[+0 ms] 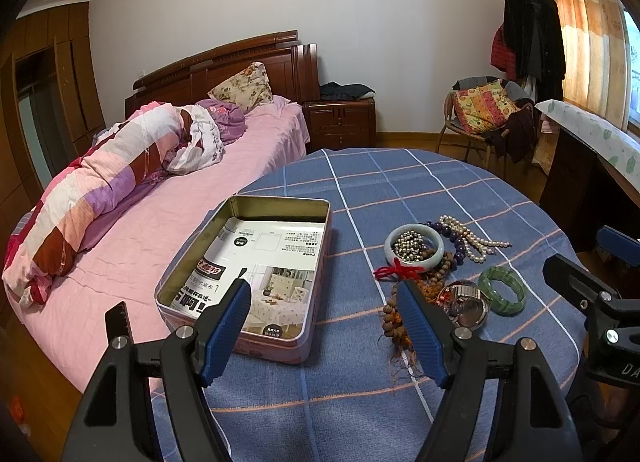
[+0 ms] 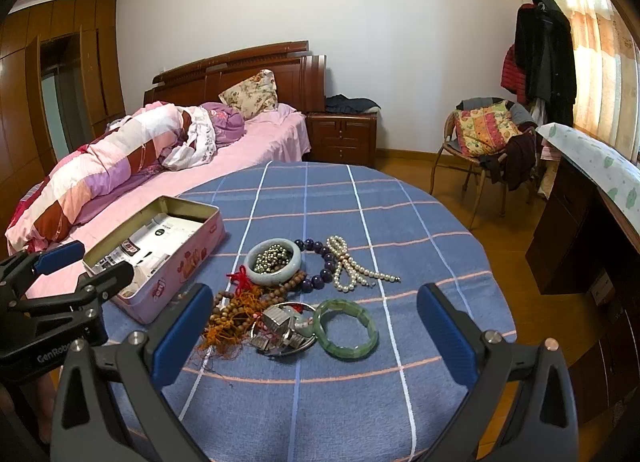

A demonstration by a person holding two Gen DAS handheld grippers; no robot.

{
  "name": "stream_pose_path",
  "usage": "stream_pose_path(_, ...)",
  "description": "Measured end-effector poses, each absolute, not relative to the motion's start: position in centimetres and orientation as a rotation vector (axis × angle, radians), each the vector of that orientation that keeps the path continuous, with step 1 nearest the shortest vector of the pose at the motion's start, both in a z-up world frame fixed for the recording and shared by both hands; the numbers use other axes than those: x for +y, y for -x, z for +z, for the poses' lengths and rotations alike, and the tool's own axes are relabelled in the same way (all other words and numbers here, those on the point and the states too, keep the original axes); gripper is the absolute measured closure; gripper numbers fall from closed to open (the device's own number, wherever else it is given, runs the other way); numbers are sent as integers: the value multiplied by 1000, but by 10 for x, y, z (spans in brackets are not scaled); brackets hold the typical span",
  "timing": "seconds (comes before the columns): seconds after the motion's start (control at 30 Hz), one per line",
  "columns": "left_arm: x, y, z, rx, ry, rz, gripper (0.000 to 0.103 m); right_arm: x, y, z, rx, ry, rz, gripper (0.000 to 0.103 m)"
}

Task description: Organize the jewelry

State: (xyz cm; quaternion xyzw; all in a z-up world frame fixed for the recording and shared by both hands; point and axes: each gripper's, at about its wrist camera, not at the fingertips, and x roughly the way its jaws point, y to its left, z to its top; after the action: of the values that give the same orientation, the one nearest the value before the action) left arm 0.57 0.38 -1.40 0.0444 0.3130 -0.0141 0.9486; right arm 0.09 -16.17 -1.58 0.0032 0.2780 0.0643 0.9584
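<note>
Left wrist view: the left claw [image 1: 324, 298] hangs wide and empty above the round worktop [image 1: 400, 190], over the near end of one open tin box [image 1: 248, 274] whose long axis runs away toward the bed [image 1: 160, 198]. Right of the box lies a jewelry heap: one pale bangle [image 2: 274, 262], one green bracelet [image 2: 346, 330], one pearl strand [image 2: 352, 266], one dark bead string [image 2: 320, 266], and brown wooden beads [image 2: 236, 310]. The right claw [image 2: 316, 326] gapes wide above the heap, gripping nothing.
</note>
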Motion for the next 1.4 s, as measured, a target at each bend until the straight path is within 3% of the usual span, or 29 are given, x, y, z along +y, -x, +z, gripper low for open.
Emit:
stream_pose_path(0.83,-45,-48,-72,811,-127,-212,28,-214,-24,-49,667,-21,50,0)
stream_pose_path(0.87,-47,-50,-75,822,-130,-218,33,-214,-25,-50,670,-20,50,0)
stream_pose_path(0.9,-47,-53,-79,835,-121,-241,53,-215,-26,-52,671,-19,51,0)
stream_pose_path(0.97,-46,-60,-89,898,-103,-278,79,-215,-27,-54,677,-16,52,0)
stream_pose_path(1.13,-37,-52,-77,848,-54,-290,86,-216,-29,-60,694,-24,76,0)
stream_pose_path(1.4,-26,-27,-35,688,-31,-299,86,-206,-27,-63,700,0,156,4)
